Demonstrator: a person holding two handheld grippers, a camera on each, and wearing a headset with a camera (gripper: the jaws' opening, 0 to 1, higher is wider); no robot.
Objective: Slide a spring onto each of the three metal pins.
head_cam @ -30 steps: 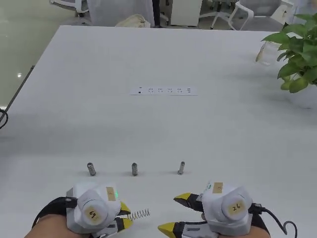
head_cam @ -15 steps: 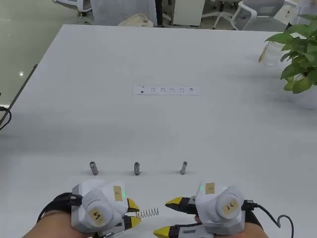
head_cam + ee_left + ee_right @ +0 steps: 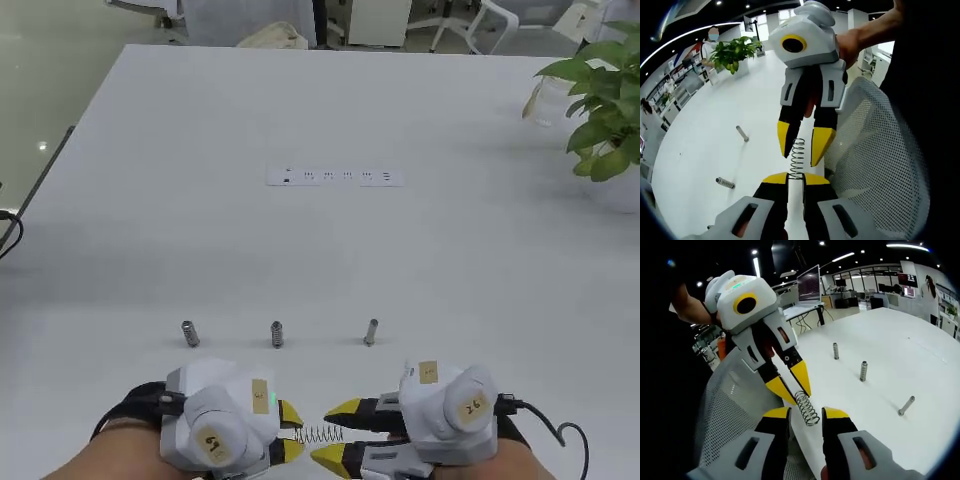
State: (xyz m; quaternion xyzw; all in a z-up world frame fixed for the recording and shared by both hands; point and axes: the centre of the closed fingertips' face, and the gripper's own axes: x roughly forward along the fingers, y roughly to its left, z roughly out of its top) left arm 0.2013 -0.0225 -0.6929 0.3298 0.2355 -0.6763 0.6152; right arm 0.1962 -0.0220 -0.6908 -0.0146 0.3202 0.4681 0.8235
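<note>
At the table's (image 3: 450, 260) near edge, wide bare top runs toward 12 o'clock beyond the 3 pins (image 3: 277, 334). My left gripper (image 3: 291, 432) is pinched nearly closed on one end of the spring (image 3: 320, 434). My right gripper (image 3: 336, 434), jaws parted wide, straddles the free end at 3 o'clock; I cannot tell if they touch.

I see a thin wire spring (image 3: 320, 434) held roughly level, one end pinched in the closed jaws of the left gripper (image 3: 292, 432). Its free end reaches between the spread jaws of the right gripper (image 3: 330, 434) and touches neither. Beyond it three short metal pins stand in a row, well apart. The left pin (image 3: 190, 334) and middle pin (image 3: 277, 335) each wear a coil; the right pin (image 3: 371, 332) is bare.
</note>
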